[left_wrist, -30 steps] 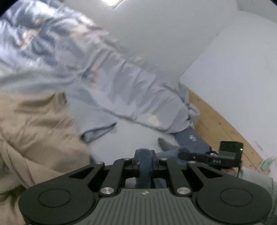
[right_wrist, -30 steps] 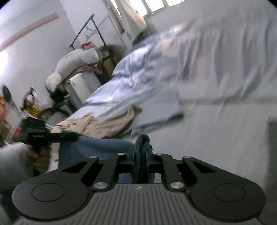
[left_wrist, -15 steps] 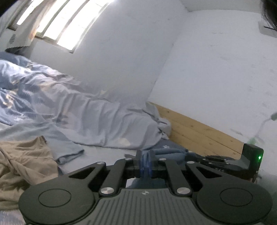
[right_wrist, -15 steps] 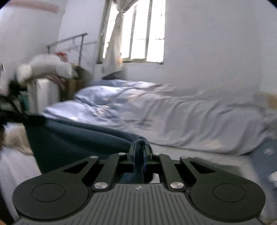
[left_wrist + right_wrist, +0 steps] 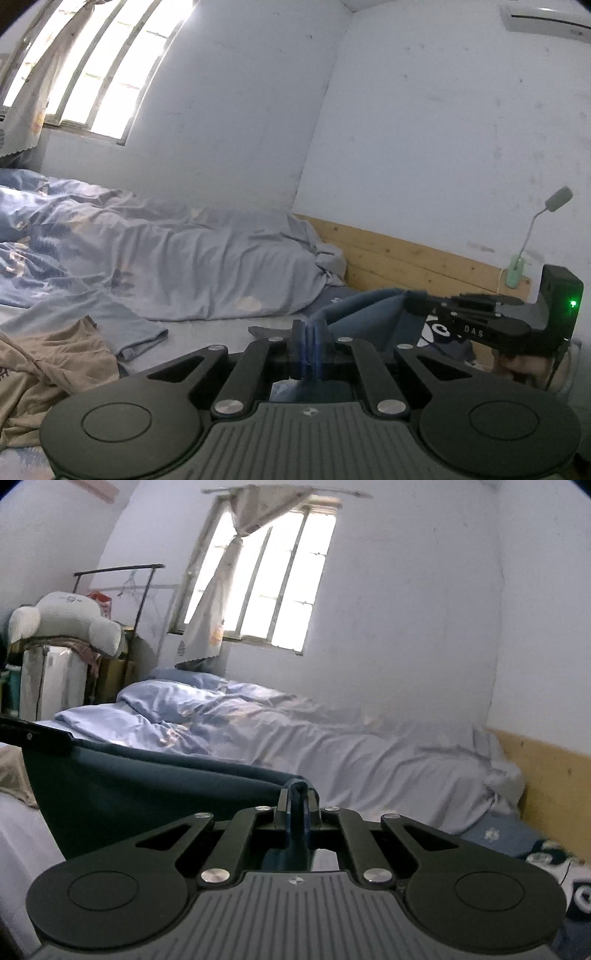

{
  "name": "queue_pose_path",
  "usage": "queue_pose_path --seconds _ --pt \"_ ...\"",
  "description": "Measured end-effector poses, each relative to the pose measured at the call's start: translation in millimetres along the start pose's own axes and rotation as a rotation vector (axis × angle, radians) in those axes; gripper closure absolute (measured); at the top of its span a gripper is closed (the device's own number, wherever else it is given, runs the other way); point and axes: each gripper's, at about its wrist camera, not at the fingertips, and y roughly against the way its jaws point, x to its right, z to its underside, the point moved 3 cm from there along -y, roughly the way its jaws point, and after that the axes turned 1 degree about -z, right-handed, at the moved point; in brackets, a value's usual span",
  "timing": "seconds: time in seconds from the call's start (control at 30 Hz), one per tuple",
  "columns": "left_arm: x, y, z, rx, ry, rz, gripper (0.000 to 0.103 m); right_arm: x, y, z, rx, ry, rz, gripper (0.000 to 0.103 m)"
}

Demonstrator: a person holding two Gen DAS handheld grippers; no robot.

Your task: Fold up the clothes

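Holding a dark blue garment (image 5: 122,786) stretched in the air above the bed (image 5: 207,325), I have one edge in each pair of jaws. Behind it lies a pale blue duvet (image 5: 295,746), heaped along the wall, and a tan garment (image 5: 48,354) is crumpled on the bed at my left. The cloth spans between my two grippers: in the right wrist view it runs off to the left as a broad sheet, and in the left wrist view it sags toward my right gripper (image 5: 424,301). My left gripper (image 5: 308,345) is pinching a thin fold of blue fabric, jaws pressed together on it; my right gripper (image 5: 295,805) pinches a bunched edge the same way. The grips are narrow, so I judge a sharp shake or pull could slip an edge free. The hanging cloth might also drag over the tan garment if I lower unevenly, spoiling the fold.
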Motion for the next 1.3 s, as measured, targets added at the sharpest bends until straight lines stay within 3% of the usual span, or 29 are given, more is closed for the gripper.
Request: queue_pose_path --seconds 0.23,0.33,0.6,0.7,0.9,1.1,1.17,1.2,1.3 --pt "16 13 -8 0.011 -0.043 -0.005 0.100 -13 21 -26 0.073 0.039 0.019 0.100" --pt "2 10 8 -0.011 0.014 -0.010 0.099 -24 24 -29 0.085 0.084 0.004 0.100" --pt "-31 16 47 -0.011 0.149 0.042 0.057 -49 34 -27 0.093 0.158 -0.019 0.100" --pt "-42 14 50 -0.021 0.145 0.050 0.055 -53 38 -26 0.097 0.171 -0.031 0.100" --pt "-48 -10 51 -0.064 0.087 0.062 0.056 -47 41 -23 0.072 0.146 -0.010 0.100" --pt "-31 -7 58 -0.112 0.032 0.105 0.057 -33 44 -20 0.054 0.102 0.025 0.100" --pt "-27 -10 59 -0.119 0.009 0.089 0.074 -29 45 -19 0.054 0.088 0.030 0.100" --pt "-26 -12 59 -0.121 0.004 0.072 0.090 -28 46 -18 0.052 0.086 0.030 0.100" --pt "-22 -17 52 -0.111 -0.005 0.083 0.098 -24 50 -16 0.052 0.084 0.035 0.100"
